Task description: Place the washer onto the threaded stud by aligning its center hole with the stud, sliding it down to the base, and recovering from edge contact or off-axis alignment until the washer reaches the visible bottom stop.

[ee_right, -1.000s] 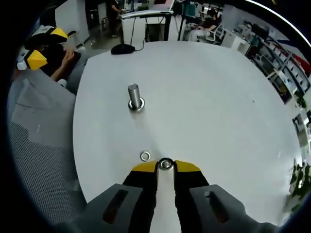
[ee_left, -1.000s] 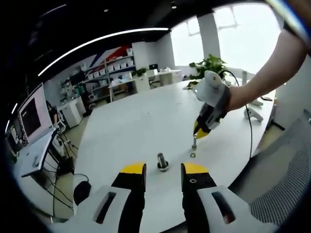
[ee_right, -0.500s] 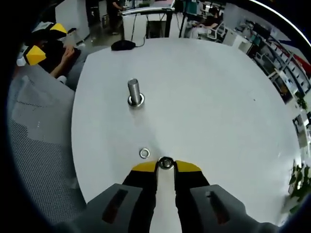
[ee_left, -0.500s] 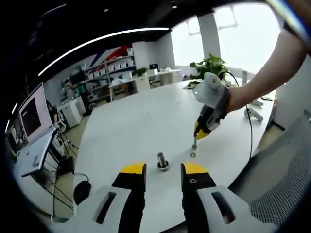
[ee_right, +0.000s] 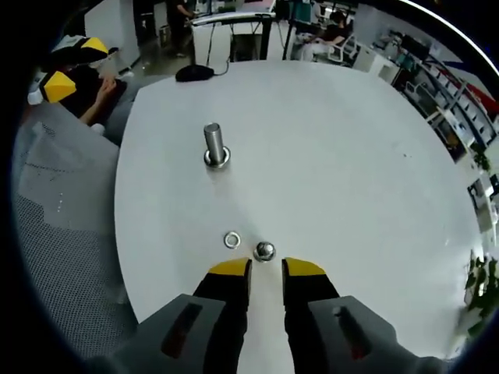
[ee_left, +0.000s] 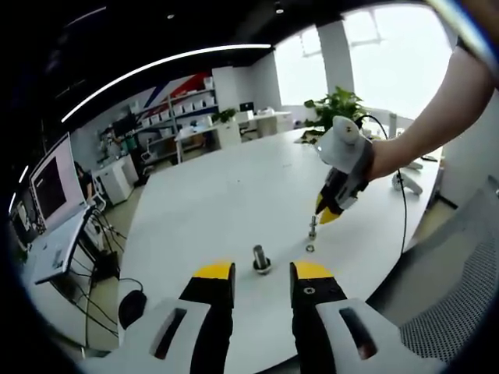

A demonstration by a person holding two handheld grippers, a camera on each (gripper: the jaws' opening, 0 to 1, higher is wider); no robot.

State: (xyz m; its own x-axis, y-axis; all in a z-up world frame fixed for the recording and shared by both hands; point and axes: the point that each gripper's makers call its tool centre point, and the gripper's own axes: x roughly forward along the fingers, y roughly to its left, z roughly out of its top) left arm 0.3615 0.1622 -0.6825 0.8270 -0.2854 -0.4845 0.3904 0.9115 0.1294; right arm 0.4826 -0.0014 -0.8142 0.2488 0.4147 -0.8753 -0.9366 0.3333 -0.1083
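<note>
A small steel washer (ee_right: 231,239) lies flat on the white table (ee_right: 335,140). Just right of it stands a short stud (ee_right: 264,251), a little ahead of my right gripper (ee_right: 266,267), whose jaws are open with nothing between them. Farther off, a taller stud (ee_right: 215,146) rises from a round base. In the left gripper view that taller stud (ee_left: 260,259) stands just beyond my open, empty left gripper (ee_left: 262,271). The washer (ee_left: 309,248) and short stud (ee_left: 313,227) sit to its right, with the right gripper (ee_left: 327,212) hovering slightly above them.
A mesh chair back (ee_right: 54,234) lies past the table's left edge, with the left gripper (ee_right: 66,70) above it. A black mouse (ee_right: 195,75) rests at the far edge. A person's arm (ee_left: 437,117) holds the right gripper; a plant (ee_left: 337,103) stands behind it.
The right gripper has let go of the short stud and drawn back and up from it. The stud now stands free beside the washer. The left gripper has not moved.
</note>
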